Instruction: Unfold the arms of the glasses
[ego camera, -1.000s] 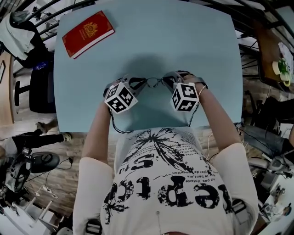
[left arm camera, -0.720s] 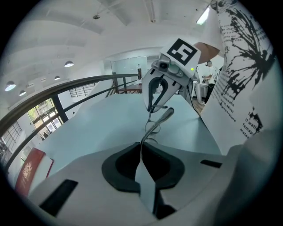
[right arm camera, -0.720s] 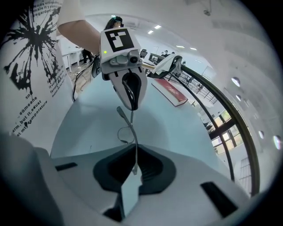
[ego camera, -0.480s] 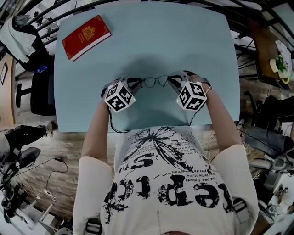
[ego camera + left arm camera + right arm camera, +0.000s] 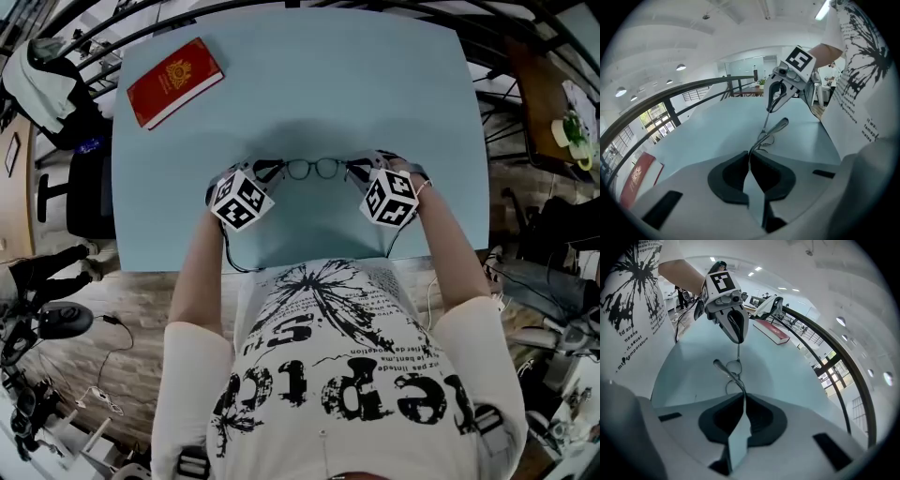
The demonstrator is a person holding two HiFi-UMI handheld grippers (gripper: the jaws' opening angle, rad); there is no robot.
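Thin wire-rimmed glasses (image 5: 314, 168) hang just above the light blue table (image 5: 309, 84), stretched between my two grippers. My left gripper (image 5: 272, 170) is shut on the left end of the frame; in the left gripper view the wire (image 5: 765, 136) runs straight into the closed pads. My right gripper (image 5: 357, 170) is shut on the right end, where the thin metal (image 5: 733, 373) enters its pinch. One arm with a thicker tip (image 5: 717, 363) sticks out toward the person. Each gripper shows in the other's view: the right gripper (image 5: 772, 105) and the left gripper (image 5: 737, 338).
A red booklet (image 5: 175, 77) lies at the table's far left corner, well away from the glasses. The person's white printed shirt (image 5: 337, 366) is close behind the grippers. Railings, chairs and cables surround the table.
The right gripper has shifted a little to the right. The glasses now sit straighter and more spread between the two grippers. The left gripper has stayed put.
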